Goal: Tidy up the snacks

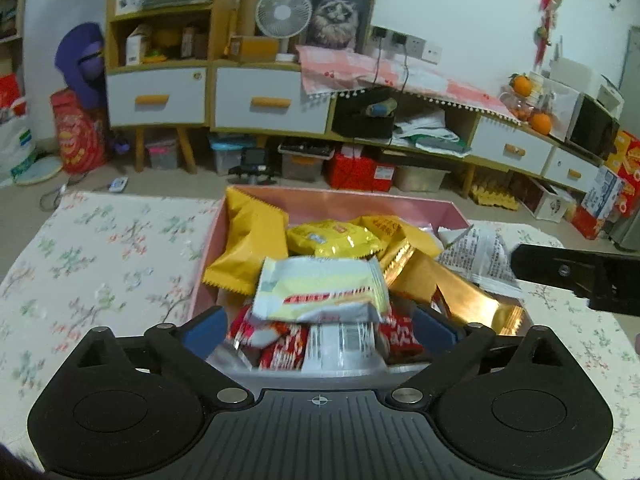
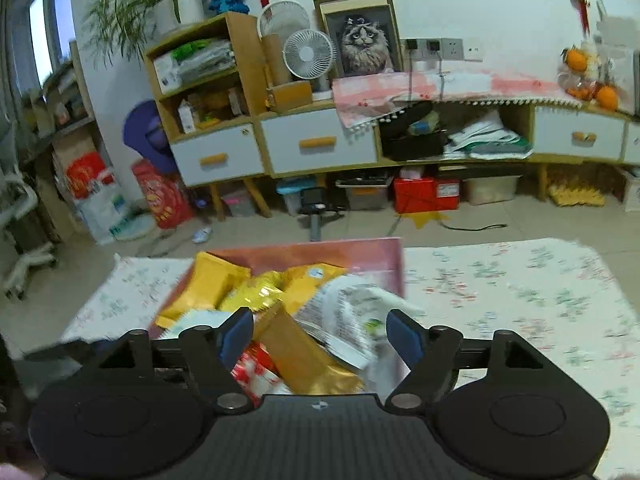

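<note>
Between the spread blue pads of the left gripper (image 1: 320, 330) a white-and-yellow packet (image 1: 322, 294) lies loose on the heap, gripped by nothing; the right gripper (image 2: 320, 338) also stands parted, with a printed white packet (image 2: 348, 320) lying just ahead of its jaws and not clamped; both hang over the pink box (image 1: 360, 202), already piled with yellow, gold and red snacks; the floral tablecloth (image 1: 108, 256) around it shows no stray packets, so the gathering looks nearly done, perhaps only tidying left.
</note>
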Tool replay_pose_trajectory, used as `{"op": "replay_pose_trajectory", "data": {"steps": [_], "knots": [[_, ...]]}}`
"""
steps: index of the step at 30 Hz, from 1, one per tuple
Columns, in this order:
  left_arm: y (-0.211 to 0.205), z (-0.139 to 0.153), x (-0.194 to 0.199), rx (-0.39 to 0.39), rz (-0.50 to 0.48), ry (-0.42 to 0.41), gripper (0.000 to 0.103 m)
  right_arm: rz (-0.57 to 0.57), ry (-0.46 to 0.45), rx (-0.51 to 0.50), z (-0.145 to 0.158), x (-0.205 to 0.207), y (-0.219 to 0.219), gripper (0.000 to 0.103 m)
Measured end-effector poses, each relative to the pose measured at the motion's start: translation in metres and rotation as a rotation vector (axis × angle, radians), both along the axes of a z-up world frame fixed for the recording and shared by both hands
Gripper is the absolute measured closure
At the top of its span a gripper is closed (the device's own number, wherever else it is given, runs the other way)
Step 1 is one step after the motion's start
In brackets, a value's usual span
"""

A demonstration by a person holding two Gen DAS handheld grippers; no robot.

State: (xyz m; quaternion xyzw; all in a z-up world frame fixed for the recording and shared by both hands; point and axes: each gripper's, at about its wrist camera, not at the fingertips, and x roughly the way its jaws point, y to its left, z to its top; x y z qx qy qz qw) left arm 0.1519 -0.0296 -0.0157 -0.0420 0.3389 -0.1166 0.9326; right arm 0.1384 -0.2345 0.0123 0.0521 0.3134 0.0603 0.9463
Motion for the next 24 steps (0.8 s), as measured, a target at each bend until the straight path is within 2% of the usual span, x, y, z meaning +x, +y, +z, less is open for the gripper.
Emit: {"op": "replay_pose_trajectory", "data": {"steps": [3, 5, 12, 18, 24], "knots": [[0.002, 0.006, -0.008, 0.01, 0.023, 0.029, 0.003, -0.019, 0.0, -0.043, 0.008, -0.014, 0.0, 0.042], [0.002, 0.01, -0.016, 0.03, 0.037, 0.05, 0.003, -0.038, 0.012, -0.051, 0.012, -0.023, 0.001, 0.036], [0.005, 0.023, -0.056, 0.084, 0.051, 0.116, 0.003, -0.081, 0.089, -0.117, 0.021, -0.047, 0.014, 0.03], [0.015, 0.029, -0.09, 0.062, 0.085, 0.171, 0.002, -0.13, 0.167, -0.063, 0.021, -0.076, 0.012, 0.027], [0.021, 0.03, -0.111, 0.098, 0.115, 0.184, 0.001, -0.099, 0.193, -0.098, 0.017, -0.097, 0.023, 0.027]]}}
